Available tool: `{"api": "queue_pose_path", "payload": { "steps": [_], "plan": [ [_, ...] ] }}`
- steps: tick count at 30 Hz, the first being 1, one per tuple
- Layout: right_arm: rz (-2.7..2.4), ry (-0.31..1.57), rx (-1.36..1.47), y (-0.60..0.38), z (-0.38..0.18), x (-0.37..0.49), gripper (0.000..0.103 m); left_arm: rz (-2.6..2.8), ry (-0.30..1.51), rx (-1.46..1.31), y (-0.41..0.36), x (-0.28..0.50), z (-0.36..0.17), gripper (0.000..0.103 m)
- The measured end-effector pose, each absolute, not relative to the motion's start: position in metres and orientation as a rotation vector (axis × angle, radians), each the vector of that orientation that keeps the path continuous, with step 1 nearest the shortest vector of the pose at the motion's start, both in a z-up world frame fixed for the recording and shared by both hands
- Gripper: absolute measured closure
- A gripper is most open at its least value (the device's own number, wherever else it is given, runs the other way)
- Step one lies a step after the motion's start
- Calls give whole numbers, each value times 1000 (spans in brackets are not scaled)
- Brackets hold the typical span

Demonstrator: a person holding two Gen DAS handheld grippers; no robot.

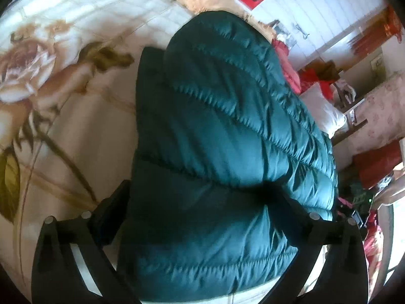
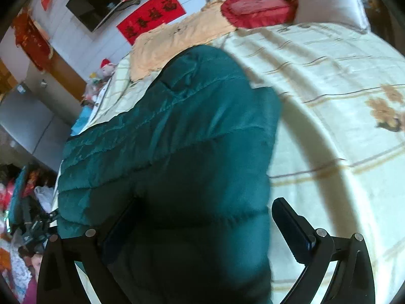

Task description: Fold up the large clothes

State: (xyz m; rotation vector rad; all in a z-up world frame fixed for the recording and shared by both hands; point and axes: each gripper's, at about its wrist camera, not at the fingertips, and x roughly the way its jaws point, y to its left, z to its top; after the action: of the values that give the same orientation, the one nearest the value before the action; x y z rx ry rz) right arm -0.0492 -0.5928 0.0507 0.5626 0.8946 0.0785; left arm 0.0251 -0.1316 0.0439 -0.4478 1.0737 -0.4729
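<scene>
One jacket (image 1: 222,131), one white pillow (image 2: 329,2), one red cushion (image 2: 255,10).

A bed (image 2: 329,101) under a cream floral sheet carries a teal quilted jacket (image 2: 177,131) near its front edge. At the far edge lie a peach blanket (image 2: 177,35), red cushion (image 2: 255,10) and white pillow (image 2: 329,0).

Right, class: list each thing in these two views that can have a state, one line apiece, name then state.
jacket: folded over, lying flat on the bed, between both grippers' jaws
left gripper: open, jaws astride the jacket's near end
right gripper: open, jaws astride the jacket's near end
bedspread: spread flat
red cushion: lying at the bed's head
white pillow: propped beside the cushion
</scene>
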Motion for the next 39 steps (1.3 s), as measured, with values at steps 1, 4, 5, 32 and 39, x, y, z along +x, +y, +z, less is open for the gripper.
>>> {"api": "queue_pose_path", "payload": {
  "steps": [1,4,5,32,39],
  "plan": [
    [97,906,580,-591,47,-45,0,-473,1079,-437,-135,26,45,0],
    [106,923,619,-583,42,-37,0,-460,1100,-421,-141,28,46,0],
    [100,908,618,-580,43,-37,6,-469,1106,-410,-143,27,46,0],
    [-227,913,156,-518,128,-197,20,-338,957,-69,-112,-135,103,24],
    [-166,828,183,-471,144,-226,20,-283,846,39,-140,-168,121,24]
  ]
}}
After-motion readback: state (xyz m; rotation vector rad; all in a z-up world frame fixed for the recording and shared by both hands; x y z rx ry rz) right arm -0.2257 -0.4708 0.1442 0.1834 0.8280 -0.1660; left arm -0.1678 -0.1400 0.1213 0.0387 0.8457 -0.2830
